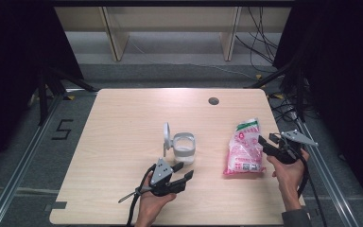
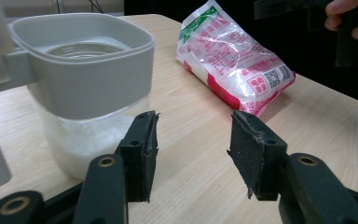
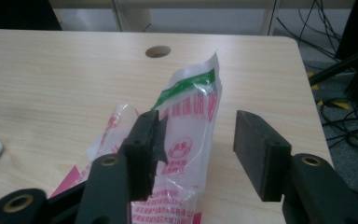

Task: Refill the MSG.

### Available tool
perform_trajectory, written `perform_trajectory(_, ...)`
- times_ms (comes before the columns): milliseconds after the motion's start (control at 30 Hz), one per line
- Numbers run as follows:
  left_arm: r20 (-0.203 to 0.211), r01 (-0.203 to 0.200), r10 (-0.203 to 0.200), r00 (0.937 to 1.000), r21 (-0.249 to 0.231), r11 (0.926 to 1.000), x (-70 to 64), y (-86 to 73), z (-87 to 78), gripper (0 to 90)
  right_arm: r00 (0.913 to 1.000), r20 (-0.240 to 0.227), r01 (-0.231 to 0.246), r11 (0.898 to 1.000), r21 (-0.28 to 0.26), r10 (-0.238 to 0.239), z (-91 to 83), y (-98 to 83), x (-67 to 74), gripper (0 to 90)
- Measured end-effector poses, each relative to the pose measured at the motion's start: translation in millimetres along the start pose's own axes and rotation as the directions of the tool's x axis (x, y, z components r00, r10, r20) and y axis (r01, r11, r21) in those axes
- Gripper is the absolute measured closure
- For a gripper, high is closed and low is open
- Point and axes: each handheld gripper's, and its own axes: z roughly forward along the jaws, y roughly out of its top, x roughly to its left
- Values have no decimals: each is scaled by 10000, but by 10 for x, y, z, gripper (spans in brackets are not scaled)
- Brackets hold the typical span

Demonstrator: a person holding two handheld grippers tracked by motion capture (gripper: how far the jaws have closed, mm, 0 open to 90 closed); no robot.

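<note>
A person works at a wooden tabletop with a handheld gripper in each hand, apparently partway through filling a jar from a packet. The left gripper, near the front edge, has its jaws parted halfway with nothing between them, one pad just short of the container. That vessel, near the middle of the tabletop, is a clear jar with a grey collar and a hinged lid standing open, presumably to keep the mouth free; white granules fill its lower part. The right gripper, by the right edge, holds its jaws about as wide and grips nothing, hovering over the opened top of the pink-and-white bag. The bag lies flat between the container and the right edge, still plump with white grains, likely set down to rest.
</note>
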Motion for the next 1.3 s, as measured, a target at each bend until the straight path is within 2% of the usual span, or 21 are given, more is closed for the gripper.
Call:
perform_trajectory(33, -31, -75, 75, 10000, -6, 10000, 10, 4, -11, 508, 9994, -67, 335, 9994, -130, -336, -8, 17, -13, 491)
perform_trajectory(67, -46, -50, 50, 10000, -57, 10000, 18, 10, -27, 508, 9999, -136, 47, 10000, -12, -47, -26, 18, 26, 487)
perform_trajectory(133, -123, -52, 51, 9999, -87, 9999, 29, 23, -54, 507, 9984, -380, 414, 9987, -290, -425, -23, 36, 58, 479)
perform_trajectory(167, -190, -69, 68, 9998, -45, 10000, 34, 30, -68, 505, 9991, -354, 206, 9995, -229, -214, -34, 36, 117, 473)
perform_trajectory(333, -277, -85, 77, 9996, -280, 9996, 93, 57, -105, 489, 9915, -849, 970, 9950, -235, -987, -35, 46, 263, 422)
perform_trajectory(367, -293, -127, 119, 9995, -260, 9996, 106, 64, -116, 487, 9902, -1134, 797, 9967, -156, -810, -35, 42, 310, 417)
perform_trajectory(467, -417, -127, 119, 9991, -182, 9998, 127, 78, -149, 484, 9870, -1352, 882, 9961, 31, -869, -44, 17, 434, 405)
perform_trajectory(500, -430, -105, 97, 9990, -179, 9998, 134, 83, -158, 483, 9796, -1623, 1192, 9929, -28, -1181, -25, 7, 454, 401)
perform_trajectory(567, -496, -98, 86, 9987, -252, 9996, 149, 87, -165, 484, 9756, -1713, 1407, 9900, 86, -1372, -33, -12, 515, 397)
perform_trajectory(633, -612, -219, 207, 9979, -179, 9996, 175, 98, -188, 484, 9727, -1952, 1345, 9903, 352, -1252, -43, -37, 583, 394)
perform_trajectory(700, -763, -242, 227, 9968, -182, 9995, 205, 108, -207, 486, 9651, -2085, 1670, 9857, 232, -1586, -28, -52, 611, 392)
perform_trajectory(800, -899, -285, 271, 9956, -144, 9995, 254, 124, -239, 495, 9594, -2353, 1660, 9858, 246, -1556, -36, -70, 652, 383)
perform_trajectory(833, -999, -297, 279, 9946, -163, 9994, 281, 134, -257, 495, 9617, -2448, 1361, 9901, 343, -1237, -44, -83, 684, 380)
perform_trajectory(867, -1066, -340, 321, 9938, -161, 9993, 294, 140, -267, 496, 9575, -2487, 1590, 9868, 316, -1463, -48, -87, 689, 377)
perform_trajectory(1000, -1225, -319, 290, 9920, -218, 9993, 354, 160, -311, 497, 9533, -2702, 1479, 9886, 288, -1348, -64, -118, 730, 354)
perform_trajectory(1067, -1395, -264, 234, 9899, -197, 9995, 373, 165, -334, 497, 9458, -2824, 1736, 9846, 218, -1605, -68, -120, 725, 345)
perform_trajectory(1100, -1372, -566, 538, 9891, -166, 9983, 403, 172, -346, 496, 9474, -2780, 1706, 9851, 202, -1584, -77, -126, 741, 341)
perform_trajectory(1167, -1490, -483, 454, 9878, -160, 9987, 426, 175, -362, 493, 9450, -2856, 1716, 9850, 181, -1594, -79, -138, 764, 330)
perform_trajectory(1200, -1518, -482, 458, 9873, -124, 9988, 437, 178, -369, 491, 9372, -2987, 1898, 9818, 40, -1800, -68, -143, 773, 321)
perform_trajectory(1267, -1605, -392, 364, 9864, -143, 9991, 456, 181, -371, 488, 9360, -3139, 1764, 9840, 265, -1593, -82, -162, 816, 262)
perform_trajectory(1300, -1665, -411, 381, 9853, -145, 9991, 472, 185, -373, 488, 9255, -3260, 2064, 9784, 68, -1930, -71, -164, 819, 259)
